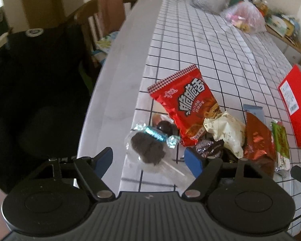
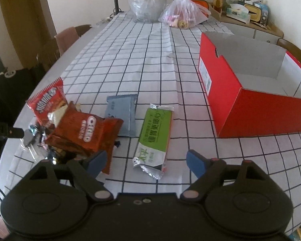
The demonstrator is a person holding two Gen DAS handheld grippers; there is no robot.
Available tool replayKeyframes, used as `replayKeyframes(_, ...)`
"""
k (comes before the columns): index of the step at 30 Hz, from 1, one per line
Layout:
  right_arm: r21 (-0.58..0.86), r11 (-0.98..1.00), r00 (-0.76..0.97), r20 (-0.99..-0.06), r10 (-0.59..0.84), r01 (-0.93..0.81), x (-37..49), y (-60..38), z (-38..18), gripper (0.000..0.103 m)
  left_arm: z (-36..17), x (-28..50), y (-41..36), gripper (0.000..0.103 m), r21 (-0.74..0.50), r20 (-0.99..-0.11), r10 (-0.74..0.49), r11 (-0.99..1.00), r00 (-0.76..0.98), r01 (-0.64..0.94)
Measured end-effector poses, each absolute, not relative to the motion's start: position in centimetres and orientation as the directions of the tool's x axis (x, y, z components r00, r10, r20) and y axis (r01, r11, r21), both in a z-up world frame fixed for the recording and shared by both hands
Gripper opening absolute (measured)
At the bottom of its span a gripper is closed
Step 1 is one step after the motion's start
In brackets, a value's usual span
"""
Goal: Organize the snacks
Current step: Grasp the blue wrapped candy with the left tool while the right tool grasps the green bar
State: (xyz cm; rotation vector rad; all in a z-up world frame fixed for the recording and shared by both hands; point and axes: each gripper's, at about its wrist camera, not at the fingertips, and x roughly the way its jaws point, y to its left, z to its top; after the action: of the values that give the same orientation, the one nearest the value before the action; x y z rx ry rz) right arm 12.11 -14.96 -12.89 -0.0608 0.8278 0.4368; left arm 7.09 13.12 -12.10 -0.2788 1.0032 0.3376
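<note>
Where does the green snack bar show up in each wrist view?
Left wrist: green snack bar at the far right, beside the red-brown packet.
Right wrist: green snack bar low centre, between the open jaws of the right hand-held gripper.
Shared landmark: red box.

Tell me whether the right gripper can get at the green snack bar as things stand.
Probably yes. The right gripper is open, and the green snack bar lies flat on the checked tablecloth between its fingers, with nothing on top. The red Oreo pack sits clear to the left.
</note>
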Motion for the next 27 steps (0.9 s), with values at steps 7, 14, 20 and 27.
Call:
replayKeyframes(7, 0.107, 0.916, 0.601, -0.724, 0.338, -0.386, 13.8, -14.7, -13.1, 0.084, -13.7, 9.7, 15.7, 0.064, -0.134, -0.886, 0.063, 0.914, 0.46, -0.383)
replayKeyframes(14, 0.113, 0.934, 0.585, -0.752, 0.303, -0.337, 16.4, -14.7, -14.3, 0.079, -14.1, 11.4, 17.3, 0.064, -0.187, -0.907, 0.035, 0.861, 0.42, -0.474)
replayKeyframes(20, 0.111, 0.939, 0.579, -0.762, 0.291, -0.325, 17.3, -14.3, -14.9, 0.077, -14.6, 12.4, 18.8, 0.055, -0.256, -0.923, -0.017, 0.775, 0.385, -0.578)
replayKeyframes(27, 0.09, 0.933, 0.557, -0.781, 0.284, -0.35, 17.6, -13.4, -15.6, 0.071, -15.0, 12.7, 18.6, 0.044, -0.236, -0.934, -0.009, 0.765, 0.356, -0.599)
